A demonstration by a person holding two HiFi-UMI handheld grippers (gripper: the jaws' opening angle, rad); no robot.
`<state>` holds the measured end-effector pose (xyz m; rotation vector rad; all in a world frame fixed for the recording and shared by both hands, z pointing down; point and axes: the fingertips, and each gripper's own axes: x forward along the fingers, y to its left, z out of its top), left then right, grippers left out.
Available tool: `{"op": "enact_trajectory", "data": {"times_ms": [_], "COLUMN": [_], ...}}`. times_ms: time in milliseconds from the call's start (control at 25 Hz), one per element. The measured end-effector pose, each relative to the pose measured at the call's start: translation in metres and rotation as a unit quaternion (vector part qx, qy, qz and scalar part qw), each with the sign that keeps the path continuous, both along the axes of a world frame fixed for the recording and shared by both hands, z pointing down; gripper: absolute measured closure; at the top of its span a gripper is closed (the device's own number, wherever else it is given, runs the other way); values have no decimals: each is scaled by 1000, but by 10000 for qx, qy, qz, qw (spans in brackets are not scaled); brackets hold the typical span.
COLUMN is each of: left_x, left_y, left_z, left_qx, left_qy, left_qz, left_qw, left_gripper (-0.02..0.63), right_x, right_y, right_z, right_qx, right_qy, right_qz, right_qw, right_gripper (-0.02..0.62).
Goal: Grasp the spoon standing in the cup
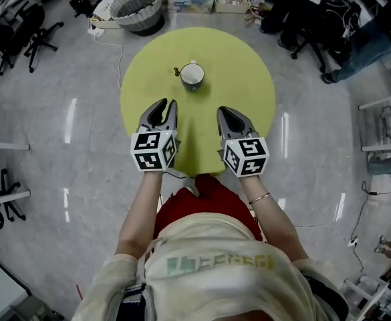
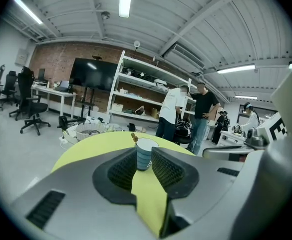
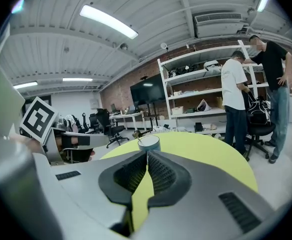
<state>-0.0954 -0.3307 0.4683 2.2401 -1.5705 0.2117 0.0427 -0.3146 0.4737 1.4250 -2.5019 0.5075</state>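
On the table (image 1: 242, 72), a cup (image 1: 192, 76) holds a spoon (image 1: 177, 70).

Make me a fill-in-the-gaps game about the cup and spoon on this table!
The cup stands on a table whose shape is ___.
The spoon stands inside the ___.
The left hand-held gripper has its jaws apart; the right hand-held gripper has them ___.
Missing words: round; cup; shut.
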Motion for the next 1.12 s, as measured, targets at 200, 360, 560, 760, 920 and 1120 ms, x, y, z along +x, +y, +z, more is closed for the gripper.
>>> {"op": "enact_trajectory", "data": {"times_ms": [200,360,560,760,920,1120], "left_x": [9,14,17,18,18,24], "left_y": [-33,-55,-78,-99,-111,-124], "left_z": [10,16,26,37,46,53], "left_qx": [-126,-199,-308,-469,-583,-675], "left_qy": [-59,-73,-67,60,169,231], "left_qz": [-55,-143,-189,-269,-304,-352], "left_qw": [9999,9997,9993,9985,9977,9968], "left_gripper": [505,497,487,479,476,472], "right_x": [7,11,12,15,14,18], "right_y": [-28,-46,-66,-83,-89,-97], "right_z": [7,13,22,32,41,49], "right_qx": [-67,-125,-227,-326,-393,-476], "right_qy": [-31,-41,-56,-63,-16,-35], "right_qz": [-81,-153,-176,-176,-214,-235], "right_qw": [9999,9998,9996,9993,9990,9986], "right_gripper": [557,557,557,557,557,557]}}
